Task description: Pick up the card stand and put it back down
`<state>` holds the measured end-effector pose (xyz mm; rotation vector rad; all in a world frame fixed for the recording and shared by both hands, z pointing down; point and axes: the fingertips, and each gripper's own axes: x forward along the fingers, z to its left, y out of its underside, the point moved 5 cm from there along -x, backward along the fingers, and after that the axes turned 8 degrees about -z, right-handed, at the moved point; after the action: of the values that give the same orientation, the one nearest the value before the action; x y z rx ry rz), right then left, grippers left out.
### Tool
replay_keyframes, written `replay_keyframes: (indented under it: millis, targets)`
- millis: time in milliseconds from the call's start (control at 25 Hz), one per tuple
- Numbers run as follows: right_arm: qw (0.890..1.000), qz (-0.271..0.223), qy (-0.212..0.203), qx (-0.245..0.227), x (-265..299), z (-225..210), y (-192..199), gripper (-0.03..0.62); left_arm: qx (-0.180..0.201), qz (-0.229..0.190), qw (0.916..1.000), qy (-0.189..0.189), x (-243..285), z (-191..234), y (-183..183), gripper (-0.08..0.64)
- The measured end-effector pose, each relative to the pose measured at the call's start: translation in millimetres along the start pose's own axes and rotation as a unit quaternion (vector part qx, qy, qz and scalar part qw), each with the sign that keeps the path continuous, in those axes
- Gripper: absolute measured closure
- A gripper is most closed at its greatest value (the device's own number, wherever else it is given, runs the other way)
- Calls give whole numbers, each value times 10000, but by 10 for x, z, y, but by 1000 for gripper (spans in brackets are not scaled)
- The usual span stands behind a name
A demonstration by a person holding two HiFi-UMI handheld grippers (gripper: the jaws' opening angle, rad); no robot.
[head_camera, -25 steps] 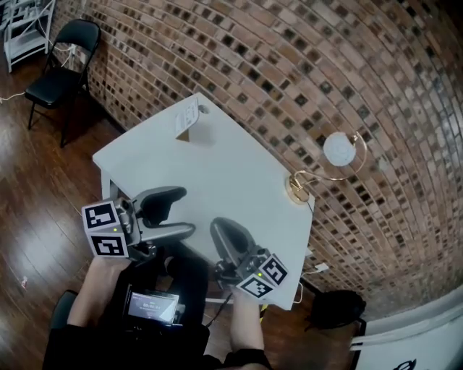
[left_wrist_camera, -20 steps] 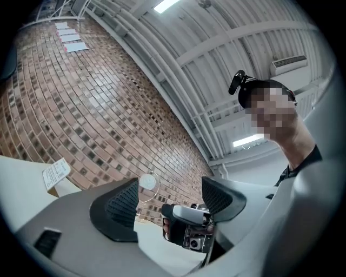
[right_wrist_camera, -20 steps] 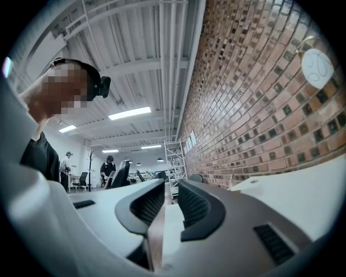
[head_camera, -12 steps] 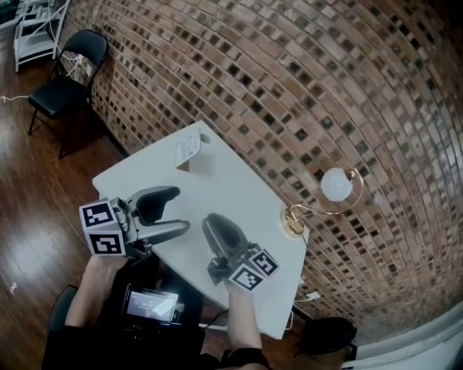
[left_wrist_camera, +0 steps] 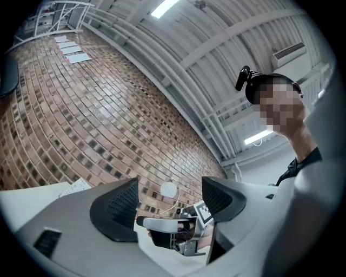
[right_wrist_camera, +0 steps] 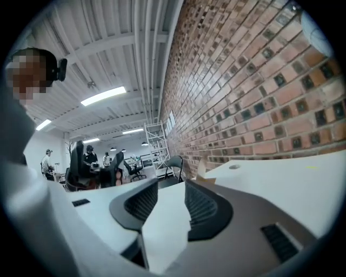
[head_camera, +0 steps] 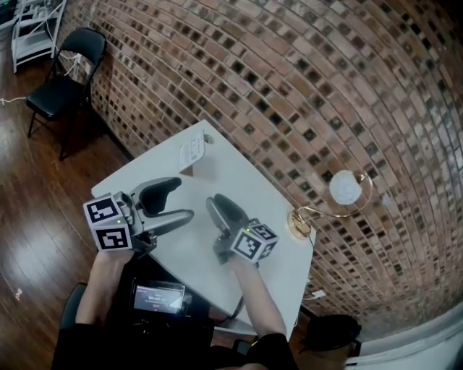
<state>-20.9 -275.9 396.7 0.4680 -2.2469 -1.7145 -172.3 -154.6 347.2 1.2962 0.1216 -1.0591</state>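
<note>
An open-plan office: brick wall (head_camera: pixel 289 87), ceiling strip lights (right_wrist_camera: pixel 102 96), people (right_wrist_camera: pixel 48 160) beside office chairs (right_wrist_camera: pixel 75 162).

- The card stand (head_camera: pixel 192 153), upper middle of the head view: the print on its card is too small to read.
- The shelf rack (head_camera: pixel 32 20), upper left corner of the head view: cut off by the top and left edges.
- The black device (head_camera: pixel 158 298), bottom of the head view: its screen text is too small to read.
- A dark object (head_camera: pixel 331 331), lower right of the head view: too dim to identify.
- The papers (left_wrist_camera: pixel 73 48), upper left of the left gripper view: their contents are unreadable.
- The people (right_wrist_camera: pixel 48 161), left middle of the right gripper view: small and blurred.
</note>
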Motion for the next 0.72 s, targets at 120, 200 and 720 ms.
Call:
replay_keyframes:
  millis: [120,200,720]
  targets:
    - [9995,279,-44,-117,268,-95,92,402,-34,-20,9999,-100,-58,82,-11,199]
    - [9989,421,-15,-192,453,-198,137,394,-29,-36,9999,-142,-82,119,-28,199]
    - [9937,873,669,-240,1346,-633,353,373,-76,25,9997,-236,-161,209,-28,199]
